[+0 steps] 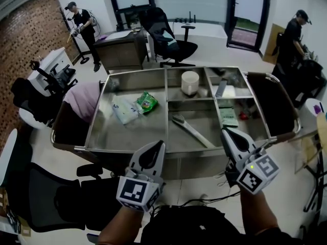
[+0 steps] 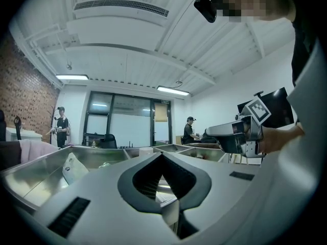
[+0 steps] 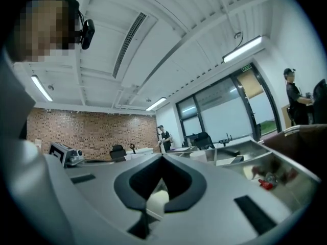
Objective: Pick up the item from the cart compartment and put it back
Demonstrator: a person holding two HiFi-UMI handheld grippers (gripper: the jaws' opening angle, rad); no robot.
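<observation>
Hovering near cart (image 1: 95,117) front rim, left gripper (image 1: 156,146) and right gripper (image 1: 226,132) both closed, empty

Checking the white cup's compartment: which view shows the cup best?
The head view: the white cup stands upright in the far middle compartment of the cart. The right gripper view shows it small and distant; the left gripper view does not show it clearly.
</observation>
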